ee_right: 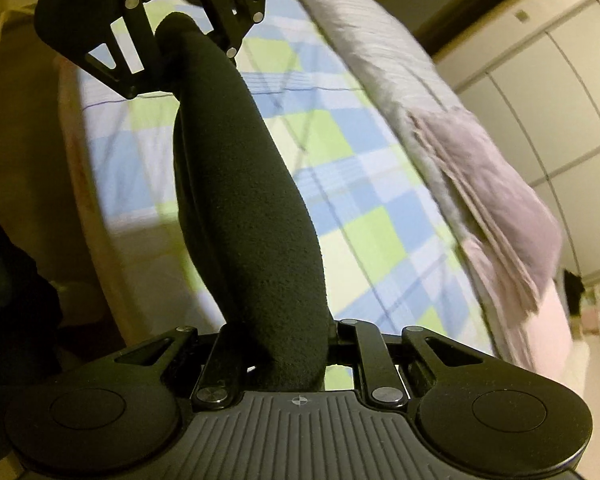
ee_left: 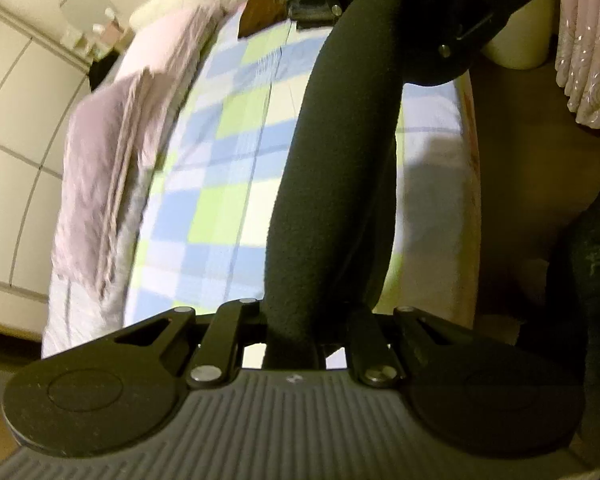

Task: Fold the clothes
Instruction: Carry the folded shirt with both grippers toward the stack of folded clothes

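A dark fleece garment (ee_left: 332, 184) hangs stretched in the air between my two grippers, above a bed with a blue, green and white checked sheet (ee_left: 220, 168). My left gripper (ee_left: 296, 340) is shut on one end of it. My right gripper (ee_right: 288, 364) is shut on the other end. In the right wrist view the garment (ee_right: 240, 208) runs up to the left gripper (ee_right: 168, 48) at the top. In the left wrist view the right gripper (ee_left: 320, 0) shows at the top.
A folded pink-lilac cloth (ee_left: 100, 184) lies on a grey blanket along the bed's far side; it also shows in the right wrist view (ee_right: 500, 208). White wardrobe doors (ee_right: 548, 92) stand beyond. A pale curtain (ee_left: 588, 40) and brown floor (ee_left: 532, 184) lie past the bed edge.
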`<state>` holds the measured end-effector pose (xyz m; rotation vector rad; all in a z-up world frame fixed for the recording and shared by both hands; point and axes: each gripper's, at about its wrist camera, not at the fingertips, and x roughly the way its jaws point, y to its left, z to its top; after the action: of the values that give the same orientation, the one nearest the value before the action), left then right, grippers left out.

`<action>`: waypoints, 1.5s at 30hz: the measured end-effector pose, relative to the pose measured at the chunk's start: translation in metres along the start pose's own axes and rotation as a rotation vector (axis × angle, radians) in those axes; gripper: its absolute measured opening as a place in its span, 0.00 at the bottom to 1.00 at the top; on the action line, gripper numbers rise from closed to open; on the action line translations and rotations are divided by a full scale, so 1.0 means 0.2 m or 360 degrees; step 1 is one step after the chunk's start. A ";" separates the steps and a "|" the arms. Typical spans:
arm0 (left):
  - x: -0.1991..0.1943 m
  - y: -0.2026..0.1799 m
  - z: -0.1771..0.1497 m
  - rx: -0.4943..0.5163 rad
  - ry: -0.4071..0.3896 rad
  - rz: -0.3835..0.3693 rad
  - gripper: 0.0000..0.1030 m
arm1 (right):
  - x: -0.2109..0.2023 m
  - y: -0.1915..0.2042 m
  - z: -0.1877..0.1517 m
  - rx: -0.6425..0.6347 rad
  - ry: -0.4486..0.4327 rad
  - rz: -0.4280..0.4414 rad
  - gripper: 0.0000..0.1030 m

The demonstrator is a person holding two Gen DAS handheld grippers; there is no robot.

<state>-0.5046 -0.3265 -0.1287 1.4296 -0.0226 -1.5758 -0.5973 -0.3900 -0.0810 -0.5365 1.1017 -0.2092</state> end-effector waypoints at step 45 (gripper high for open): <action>0.19 0.02 0.72 0.0417 -0.0345 -0.0103 0.12 | -0.38 -0.27 -0.55 0.0481 0.0232 -0.0317 0.14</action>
<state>-0.6072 -0.4340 -0.1107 1.4616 -0.3241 -1.8274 -0.7230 -0.4373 -0.0312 -0.3627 1.1320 -0.5867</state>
